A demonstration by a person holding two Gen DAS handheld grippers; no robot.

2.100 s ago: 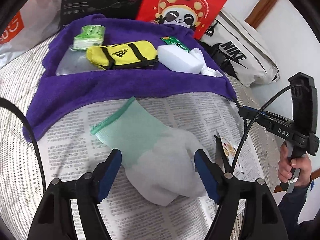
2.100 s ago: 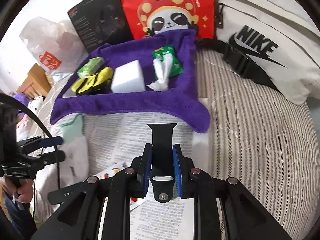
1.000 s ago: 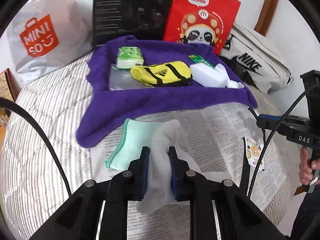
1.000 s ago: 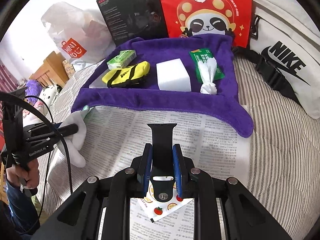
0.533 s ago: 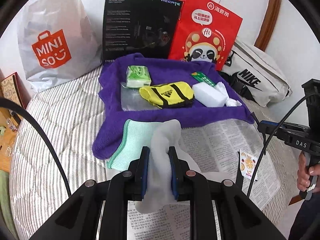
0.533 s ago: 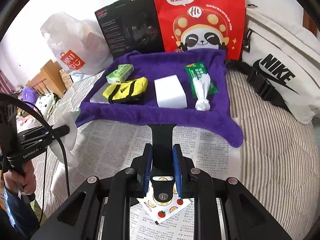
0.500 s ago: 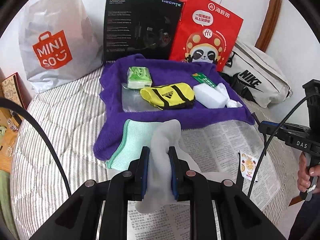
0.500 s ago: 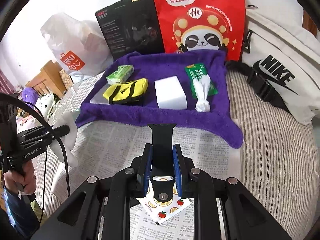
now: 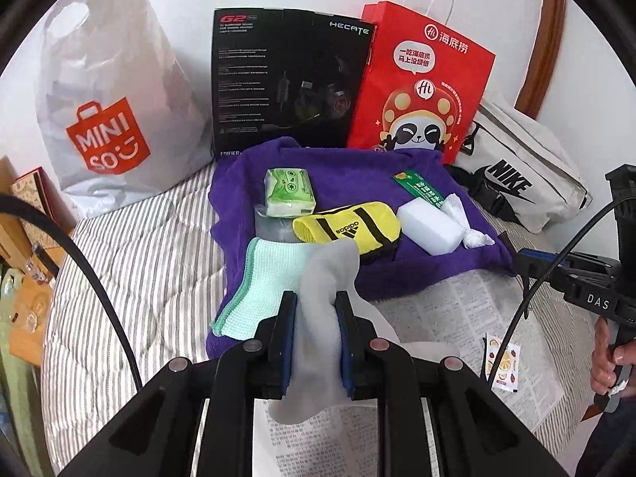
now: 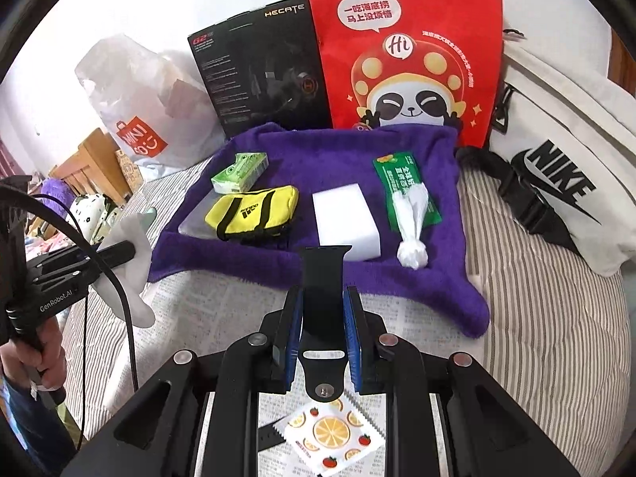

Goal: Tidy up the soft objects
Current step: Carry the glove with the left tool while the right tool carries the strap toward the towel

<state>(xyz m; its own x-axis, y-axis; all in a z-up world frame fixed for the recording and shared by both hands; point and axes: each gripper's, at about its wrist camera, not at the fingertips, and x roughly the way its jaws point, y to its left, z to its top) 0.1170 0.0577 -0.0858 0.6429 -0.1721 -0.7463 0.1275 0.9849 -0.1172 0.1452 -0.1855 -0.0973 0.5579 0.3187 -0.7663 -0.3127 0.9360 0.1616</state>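
Left claw (image 9: 316, 338) pinching glove (image 9: 278, 274) above purple towel's (image 9: 357, 171) near-left corner | right claw (image 10: 322, 338) clamped on black strap (image 10: 322, 290) | readable: MINISO bag (image 9: 107, 119), HECATE box (image 9: 290, 83), adidas pouch (image 9: 349, 228), NIKE bag (image 9: 528, 183)

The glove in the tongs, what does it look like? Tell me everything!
The glove is soft knitted cloth, pale grey-white over the hand part with a mint green cuff edged in darker green. The left tongs are shut on its middle, squeezing it into a bunch. It hangs limp, lifted off the newspaper, cuff flopping to the left and the finger end drooping below the pads. From the right tongs' camera it shows as a white floppy shape beside the purple towel.
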